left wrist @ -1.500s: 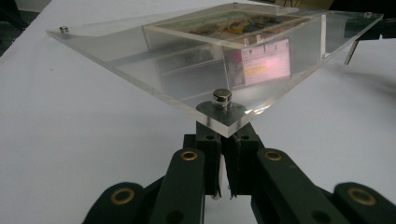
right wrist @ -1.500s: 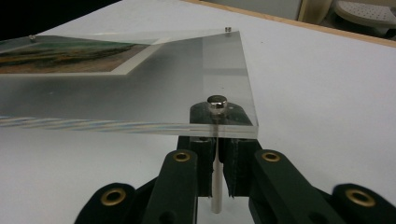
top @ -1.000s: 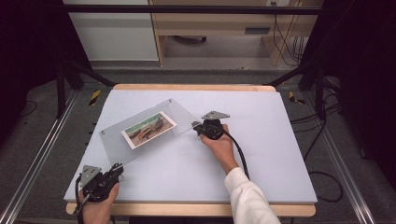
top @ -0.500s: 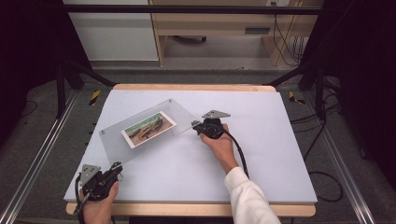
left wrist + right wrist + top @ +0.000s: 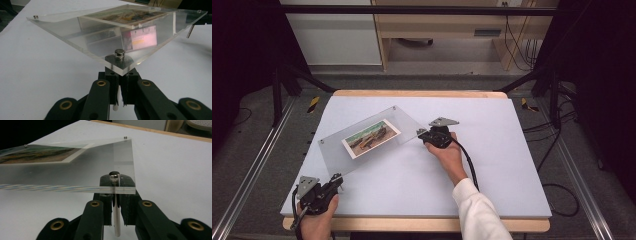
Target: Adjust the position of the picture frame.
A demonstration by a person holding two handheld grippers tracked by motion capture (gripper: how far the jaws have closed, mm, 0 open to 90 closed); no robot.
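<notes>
Checking left gripper (image 5: 336, 179) first: what has it got? (K.)

Jaws drawn nearly together on a thin white post (image 5: 115, 107) under the near corner of the frame (image 5: 407, 125). The corner overhangs the jaw tips and hides them, so contact itself is not visible. A round magnet (image 5: 119, 52) sits on top of that corner. (M.)

Right gripper (image 5: 421, 132)? (K.)

Same at the opposite corner: jaws close in on its own white post, with a magnet on the corner above. The clear edge crosses in front of the jaw tips. (M.)

Frame position? (K.)

Over the left-centre of the table (image 5: 492, 165), turned diagonally, between the two grippers. Photo (image 5: 371, 138) is sandwiched at its middle. Cannot tell whether it is lifted or standing on its posts. (M.)

Surroundings? (K.)

- Left hand (image 5: 319, 220) at the front edge.
- Right hand (image 5: 447, 155) mid-table, white sleeve (image 5: 479, 212) behind it, black cable (image 5: 469, 165) trailing alongside.
- Pinkish label (image 5: 143, 37) seen through the acrylic in the left gripper view, too blurred to read.
- Metal rails (image 5: 257, 165) flank the table; yellow-black pieces (image 5: 313, 103) lie on the floor by the far corners.
- Wooden shelf unit (image 5: 437, 30) beyond the far edge. (M.)
</notes>
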